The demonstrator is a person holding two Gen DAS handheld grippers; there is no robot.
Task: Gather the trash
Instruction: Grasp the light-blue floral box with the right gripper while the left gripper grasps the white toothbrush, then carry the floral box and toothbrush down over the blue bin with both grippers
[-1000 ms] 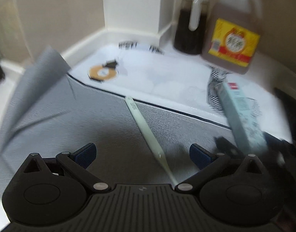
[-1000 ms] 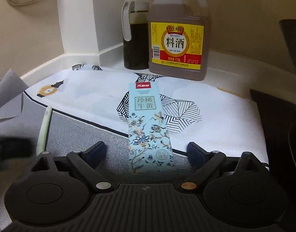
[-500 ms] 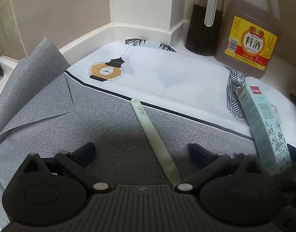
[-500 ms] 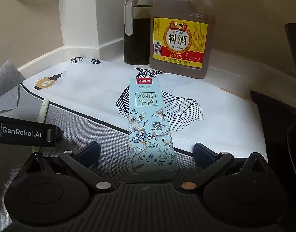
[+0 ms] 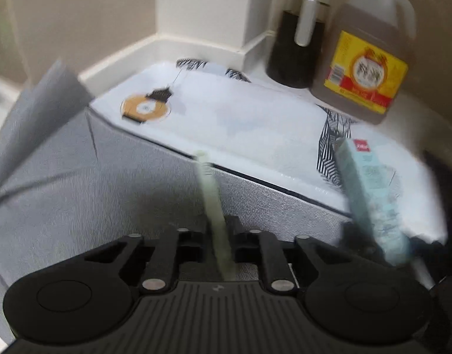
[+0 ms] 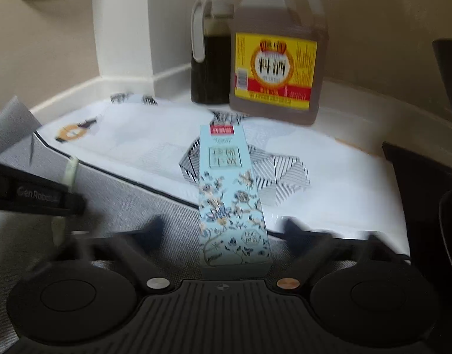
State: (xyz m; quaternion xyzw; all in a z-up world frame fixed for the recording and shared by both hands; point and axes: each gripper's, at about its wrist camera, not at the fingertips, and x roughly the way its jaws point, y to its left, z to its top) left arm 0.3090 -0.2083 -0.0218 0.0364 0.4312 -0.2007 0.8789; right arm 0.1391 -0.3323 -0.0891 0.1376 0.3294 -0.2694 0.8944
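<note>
Both grippers work one piece of trash each, landmark being the yellow-label jug (image 6: 274, 67) at the back of the counter. Left gripper (image 5: 221, 243) has just been closing and now pinches the pale green strip (image 5: 209, 185) between its jaws; strip runs from the jaws out toward the jug, far end reaching the dark seam of the grey mat (image 5: 78, 194), well short of the jug. Low grip near the strip's near end makes sense: thin flat thing, easiest caught by its end and peeled off the mat. Right gripper (image 6: 223, 230) has also just been closing around the floral blue box (image 6: 230, 203), which lies lengthwise straight in front of the jug, red top end toward it, near end between the jaws. Fingers are motion-blurred and appear to stand clear of the box sides, so I read it as not yet clamped, box framed but not gripped. Box straddles the grey mat and the white printed sheet (image 6: 329, 177), long axis in line with the gripper, so the jaws take its narrow width. Dark sauce bottle (image 6: 211, 59) stands touching or just beside the jug on its left, not trash by the look, left alone. Left gripper's arm shows at the right view's left edge, far from the jug.
</note>
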